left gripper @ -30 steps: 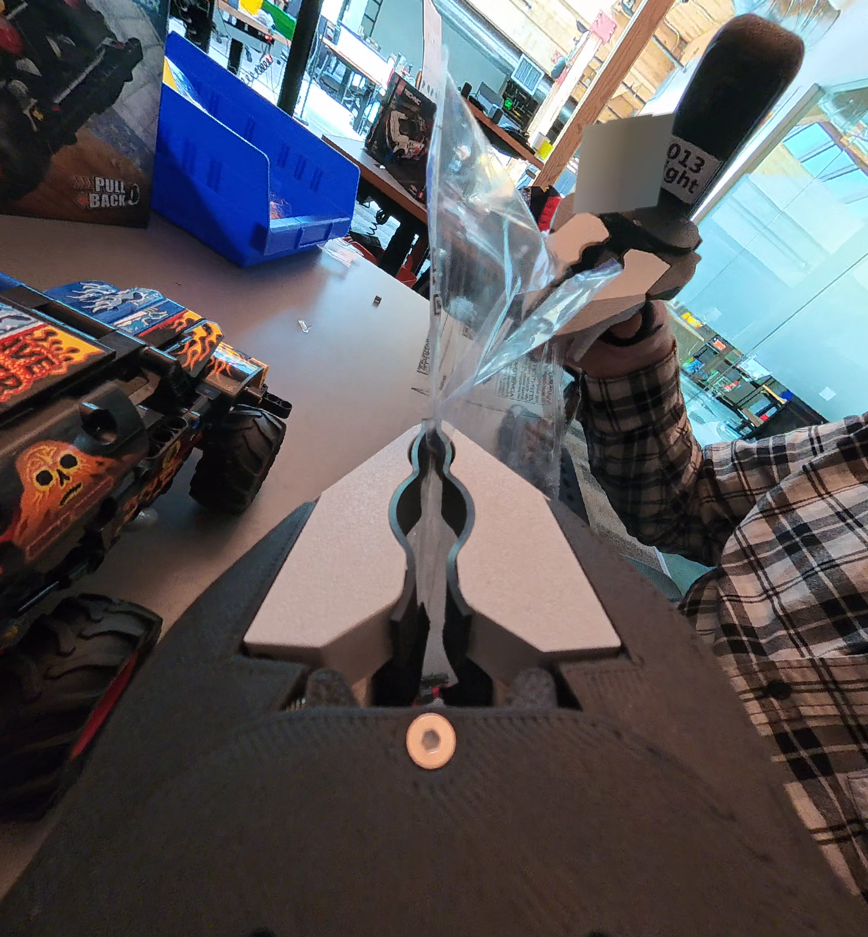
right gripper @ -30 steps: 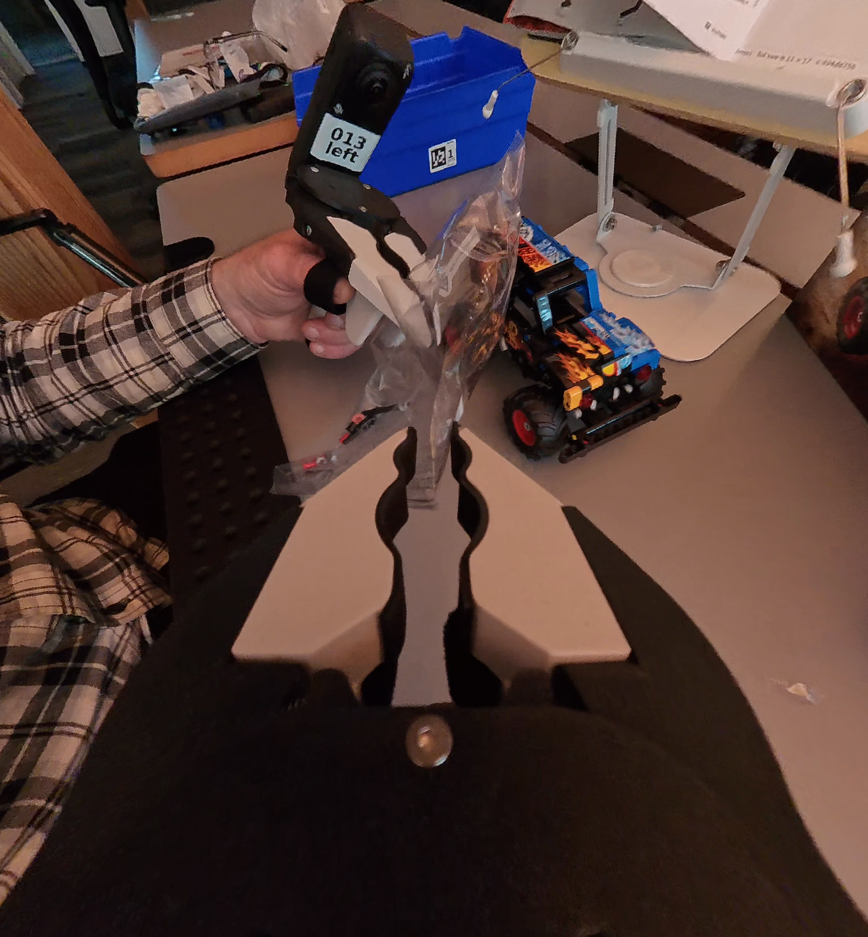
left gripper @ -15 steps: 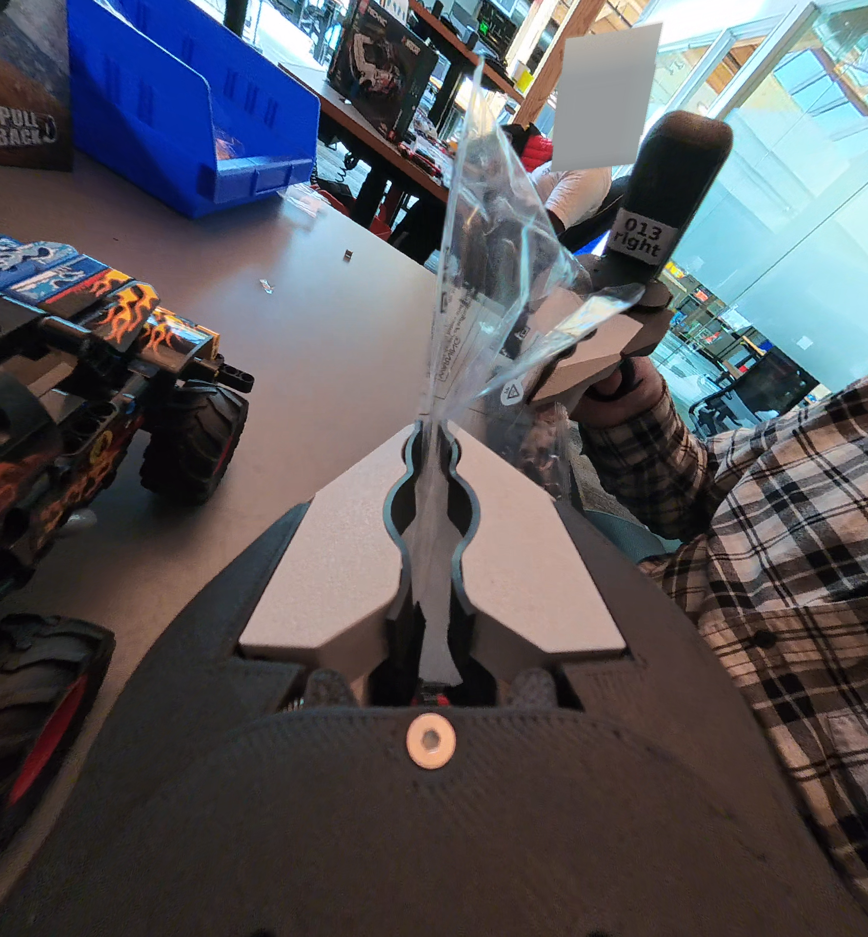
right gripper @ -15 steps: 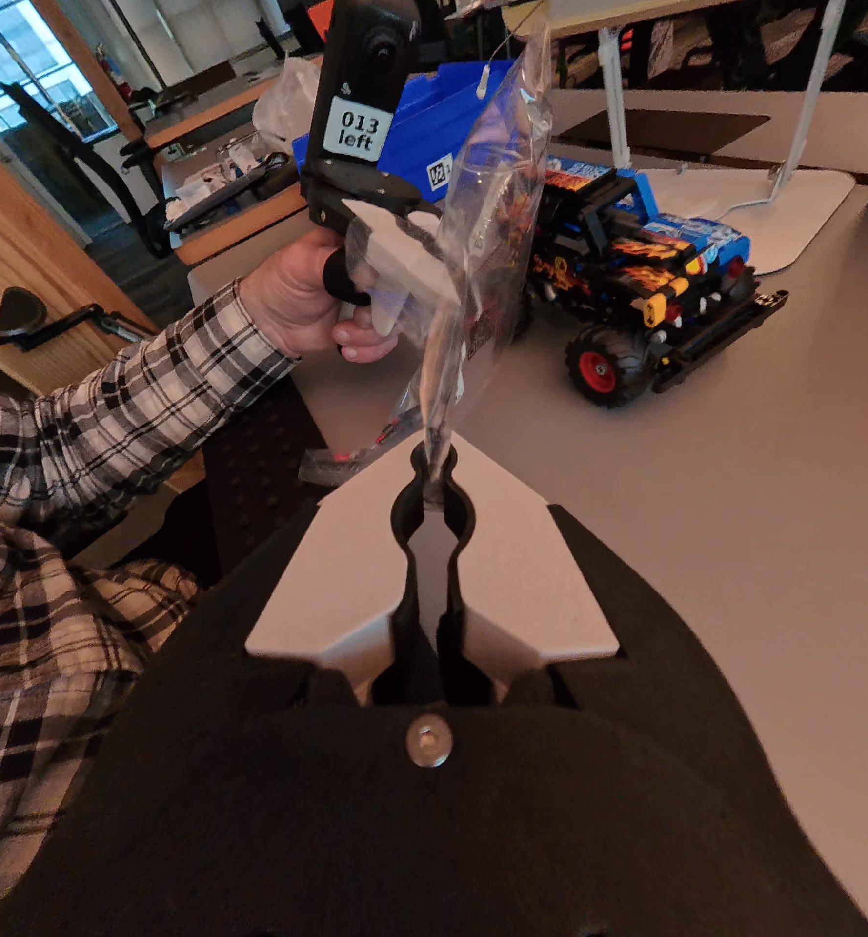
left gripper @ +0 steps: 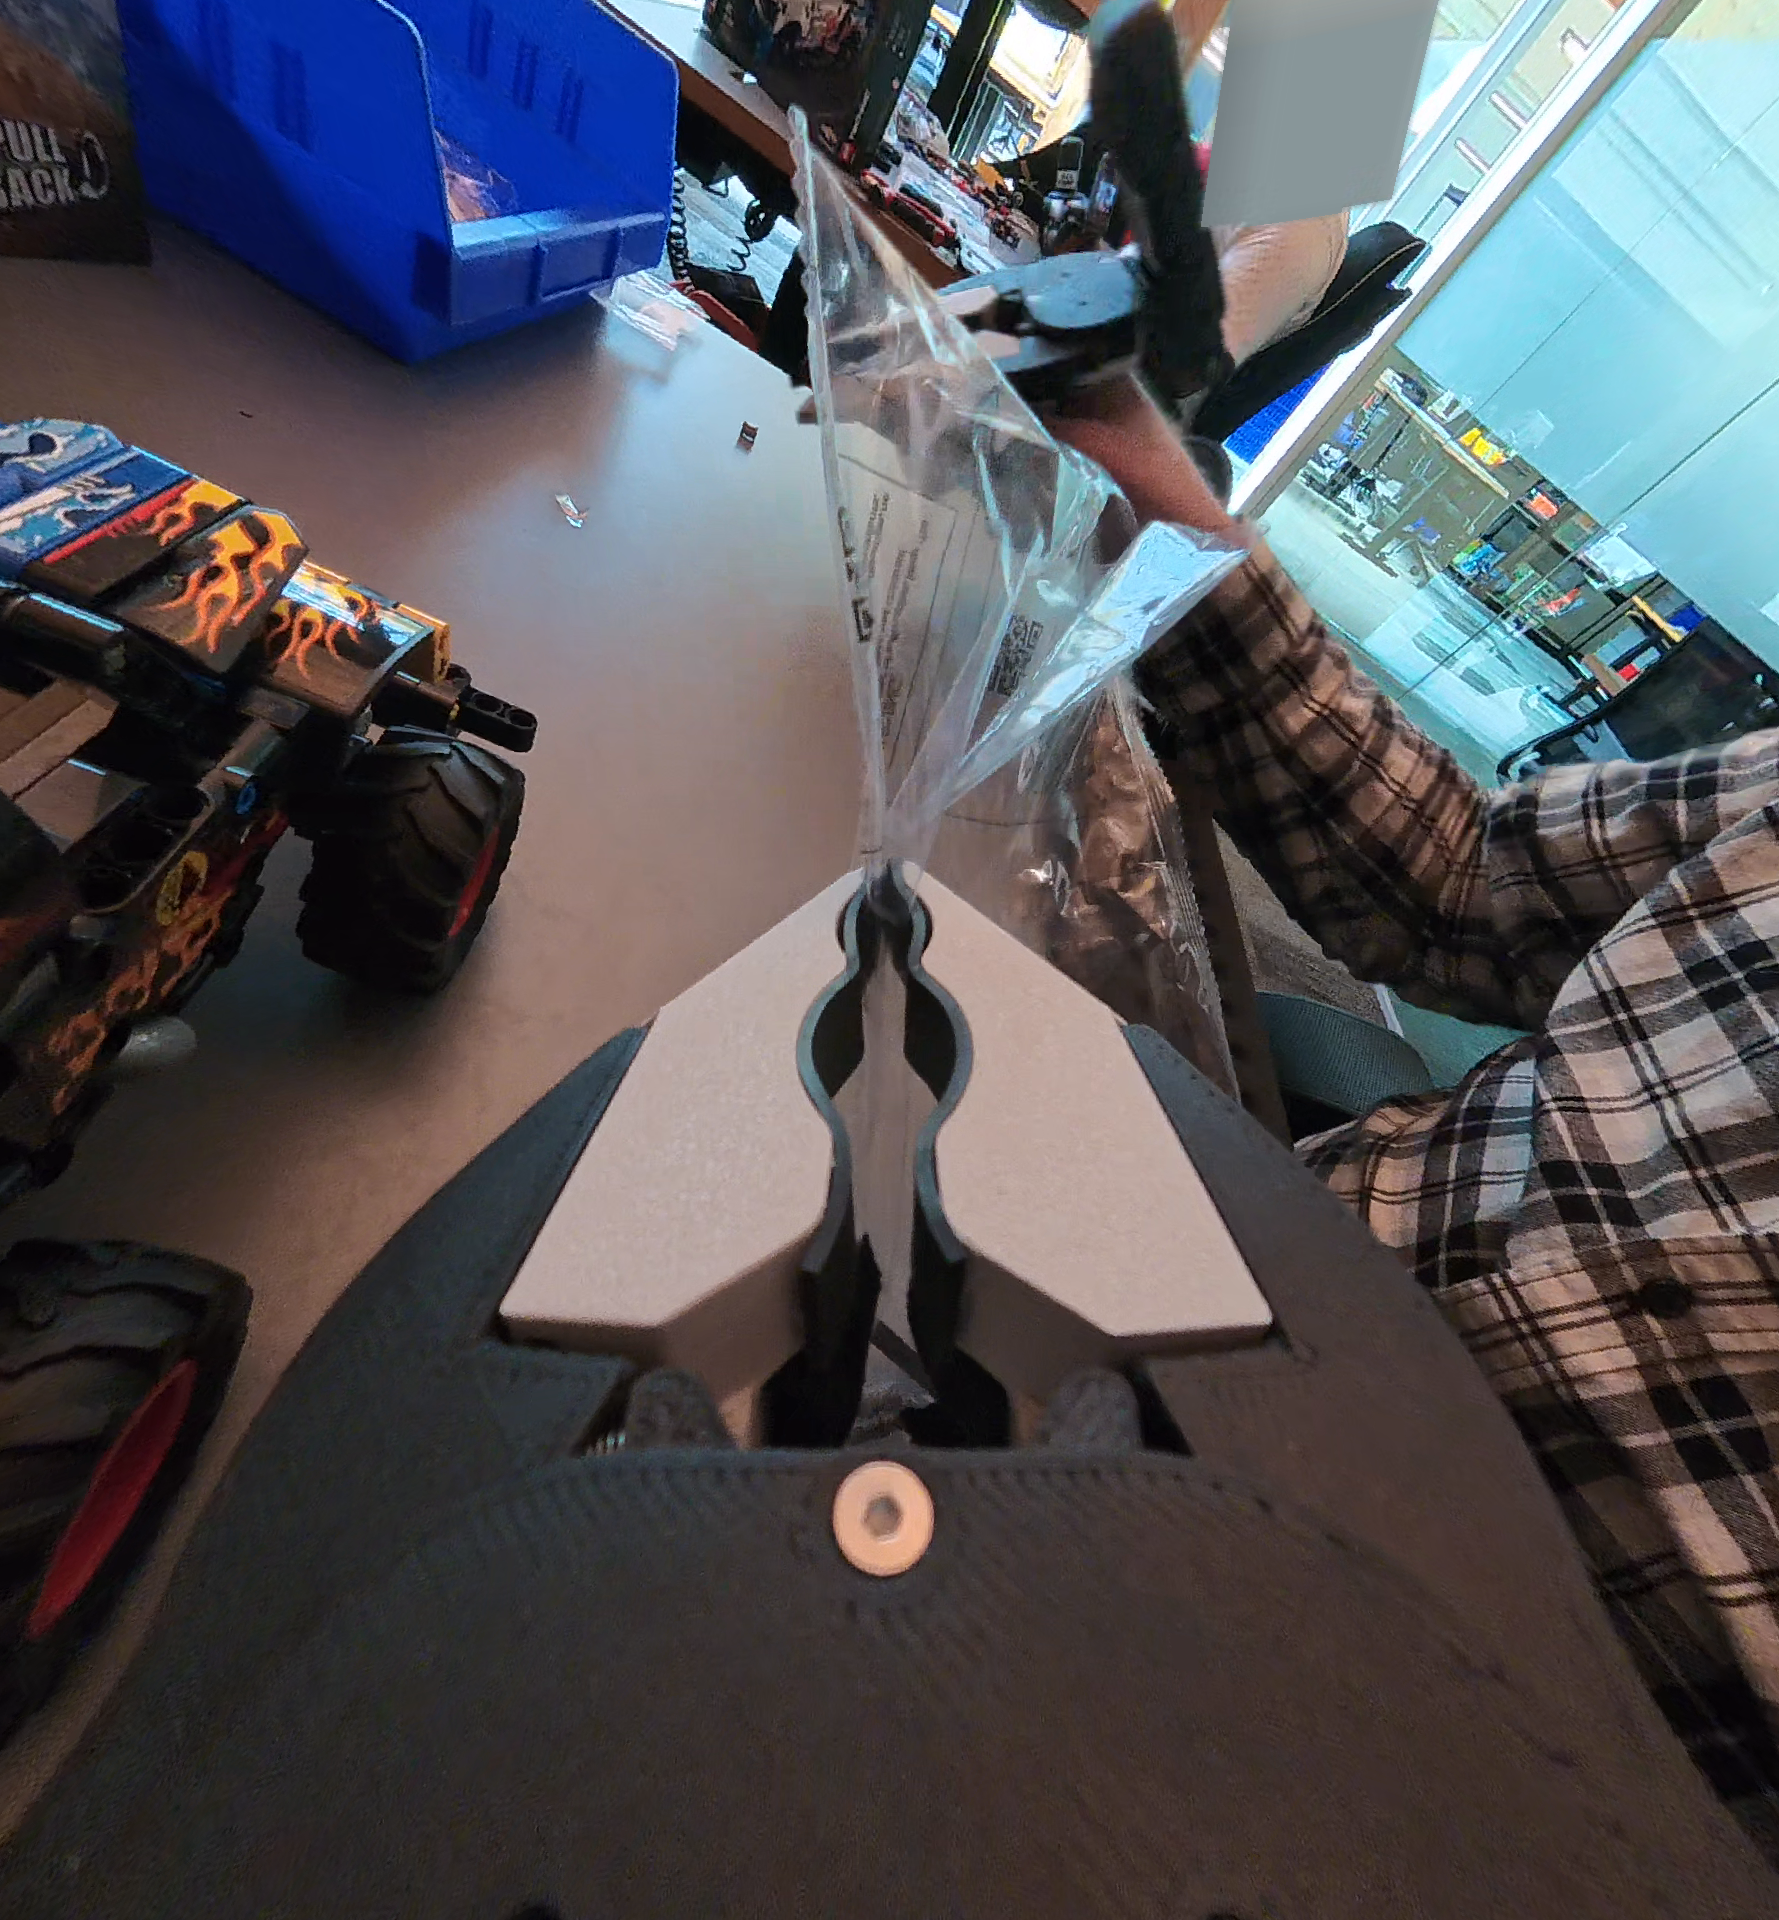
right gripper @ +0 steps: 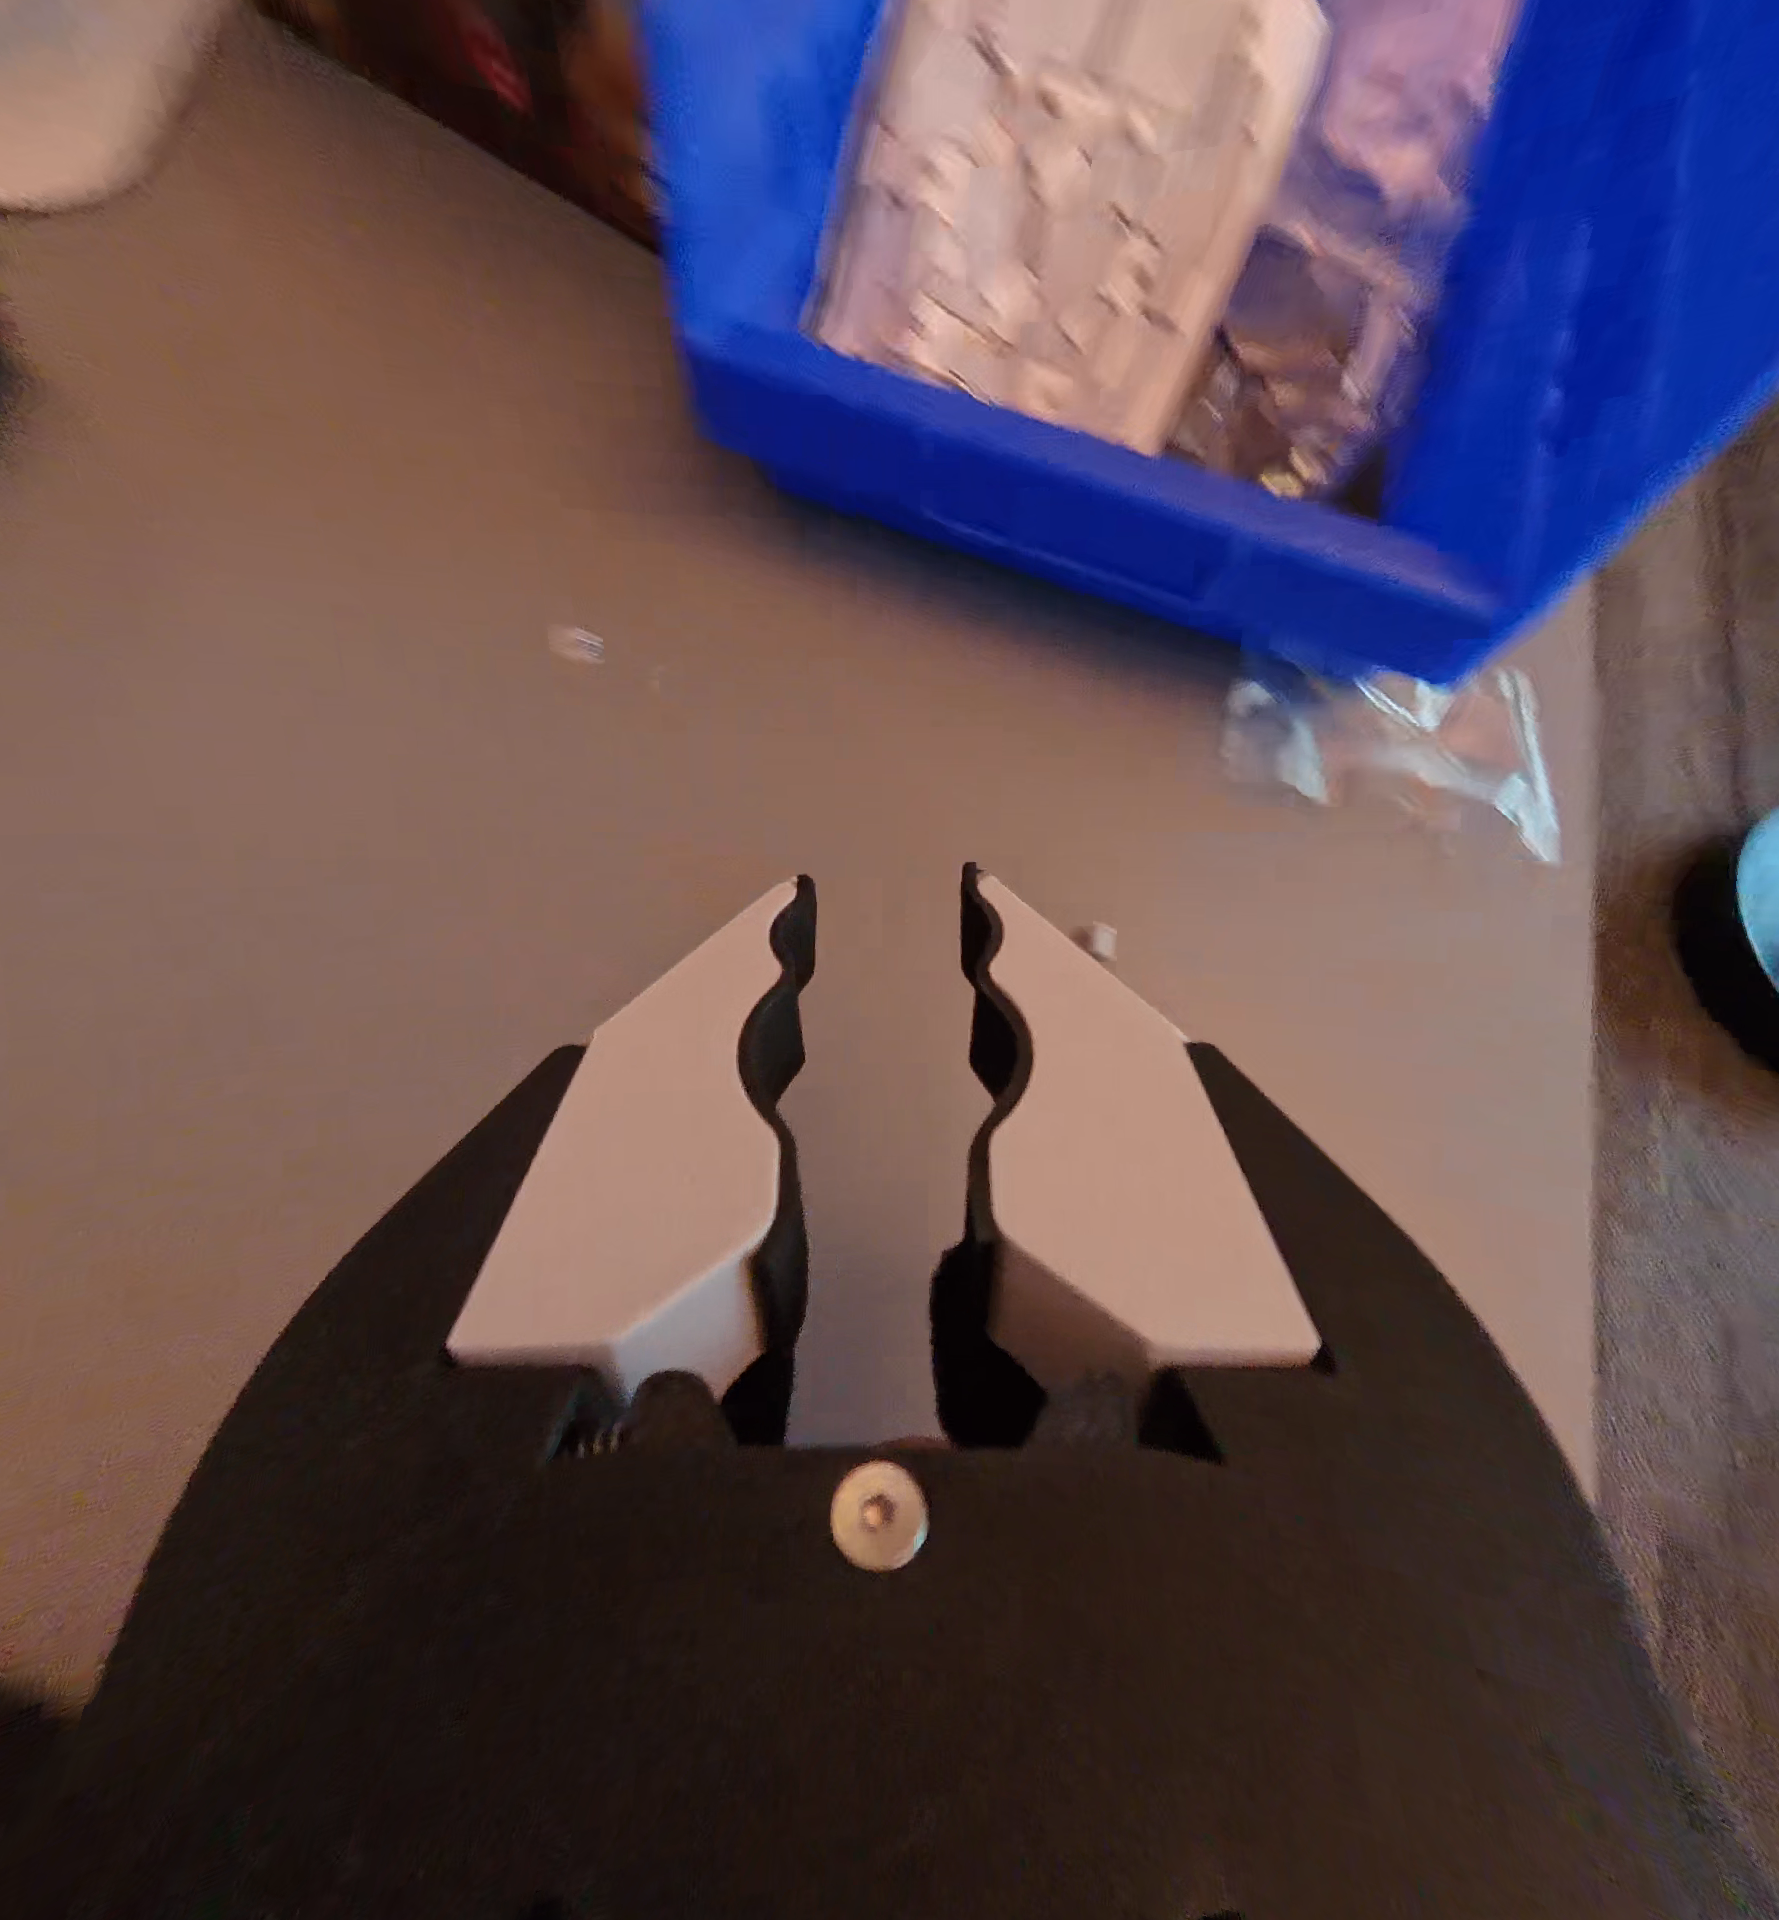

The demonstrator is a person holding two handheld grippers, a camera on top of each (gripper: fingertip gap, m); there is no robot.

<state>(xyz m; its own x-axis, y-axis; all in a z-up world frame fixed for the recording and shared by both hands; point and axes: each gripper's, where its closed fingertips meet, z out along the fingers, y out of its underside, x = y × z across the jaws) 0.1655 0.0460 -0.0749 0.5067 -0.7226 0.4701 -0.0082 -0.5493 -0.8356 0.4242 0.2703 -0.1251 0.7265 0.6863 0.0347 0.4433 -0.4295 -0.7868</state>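
My left gripper [left gripper: 885, 883] is shut on the corner of a clear plastic bag [left gripper: 952, 582] with a printed paper inside, and holds it upright above the grey table [left gripper: 656, 644]. My right gripper [right gripper: 883, 883] is open and empty, pointing down at the table [right gripper: 345, 727] in front of a blue bin [right gripper: 1124, 520]. In the left wrist view the right gripper [left gripper: 978, 312] is seen farther off, beyond the bag's top edge and apart from it. A small clear bag [right gripper: 1394, 748] lies beside the bin.
A toy monster truck with flame stickers [left gripper: 137, 748] stands on the table at the left. The blue bin [left gripper: 417, 156] holds bagged parts [right gripper: 1051, 208]. A printed box [left gripper: 23, 135] stands behind. A plaid sleeve [left gripper: 1487, 883] is at the right. Small scraps [right gripper: 575, 644] lie on the table.
My right gripper has let go of the bag, opened, and swung away toward the blue bin. My left gripper still holds the bag.
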